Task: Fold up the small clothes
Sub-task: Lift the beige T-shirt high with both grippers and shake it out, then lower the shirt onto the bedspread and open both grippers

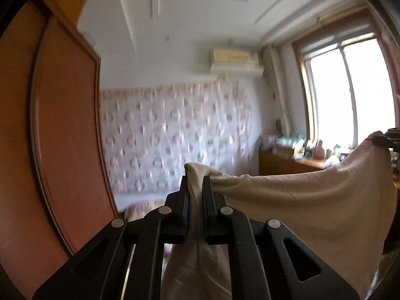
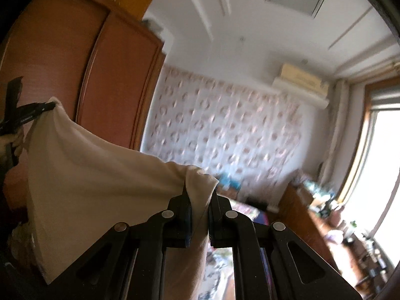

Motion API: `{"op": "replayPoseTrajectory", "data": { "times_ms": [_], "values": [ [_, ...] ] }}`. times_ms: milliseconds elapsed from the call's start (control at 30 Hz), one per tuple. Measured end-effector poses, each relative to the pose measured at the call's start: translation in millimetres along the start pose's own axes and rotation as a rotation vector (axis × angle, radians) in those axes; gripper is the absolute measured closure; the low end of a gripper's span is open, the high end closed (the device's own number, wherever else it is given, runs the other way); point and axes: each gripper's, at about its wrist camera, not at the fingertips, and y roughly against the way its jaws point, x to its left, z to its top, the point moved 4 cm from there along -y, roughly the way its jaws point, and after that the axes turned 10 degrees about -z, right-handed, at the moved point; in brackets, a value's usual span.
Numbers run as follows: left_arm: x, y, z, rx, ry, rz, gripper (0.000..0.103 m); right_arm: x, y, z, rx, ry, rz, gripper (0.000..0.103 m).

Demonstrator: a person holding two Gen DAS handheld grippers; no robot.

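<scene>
A cream-coloured small garment [image 1: 312, 200] hangs in the air, stretched between both grippers. My left gripper [image 1: 196, 182] is shut on one top corner of it. My right gripper [image 2: 198, 187] is shut on the other top corner of the garment [image 2: 95, 175]. The right gripper shows at the far right of the left wrist view [image 1: 390, 137]; the left gripper shows at the far left of the right wrist view [image 2: 37, 108]. The cloth sags between them and hangs down below both. Both cameras point up towards the wall and ceiling.
A tall wooden wardrobe [image 1: 62, 125] stands on the left. A floral curtain [image 2: 225, 125] covers the far wall under an air conditioner [image 2: 300, 80]. A bright window [image 1: 345, 87] and a cluttered wooden desk [image 2: 325, 220] are on the right.
</scene>
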Motion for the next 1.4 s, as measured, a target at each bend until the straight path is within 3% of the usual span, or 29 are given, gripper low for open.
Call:
{"op": "replayPoseTrajectory", "data": {
  "times_ms": [167, 333, 400, 600, 767, 800, 867, 967, 1033, 1133, 1267, 1400],
  "values": [
    [21, -110, -90, 0.178, 0.052, 0.018, 0.094, 22, -130, -80, 0.140, -0.040, 0.055, 0.093],
    [28, -186, -165, 0.351, 0.109, 0.020, 0.094, 45, -251, -155, 0.302, -0.085, 0.058, 0.093],
    [29, -201, -181, 0.391, 0.121, 0.023, 0.094, 55, -294, -180, 0.358, -0.087, 0.052, 0.093],
    [33, -232, -214, 0.470, 0.147, 0.022, 0.094, 64, -385, -206, 0.468, -0.101, 0.045, 0.093],
    [41, -246, -235, 0.525, 0.179, -0.013, 0.089, 67, -439, -195, 0.525, -0.131, 0.061, 0.093],
    [40, -247, -239, 0.533, 0.187, -0.021, 0.088, 69, -443, -194, 0.537, -0.135, 0.064, 0.093],
    [38, -245, -246, 0.541, 0.188, -0.042, 0.084, 71, -452, -196, 0.564, -0.131, 0.058, 0.080],
    [36, -236, -250, 0.537, 0.180, -0.050, 0.064, 75, -441, -203, 0.585, -0.129, 0.081, 0.061],
    [37, -231, -251, 0.535, 0.185, -0.063, 0.061, 74, -435, -204, 0.587, -0.124, 0.069, 0.055],
    [37, -222, -256, 0.556, 0.205, -0.090, 0.059, 73, -412, -204, 0.577, -0.138, 0.055, 0.054],
    [32, -198, -268, 0.554, 0.250, -0.129, 0.031, 72, -381, -211, 0.565, -0.187, 0.078, 0.054],
    [26, -180, -280, 0.558, 0.252, -0.110, 0.029, 76, -357, -229, 0.593, -0.223, 0.098, 0.054]
  ]
}}
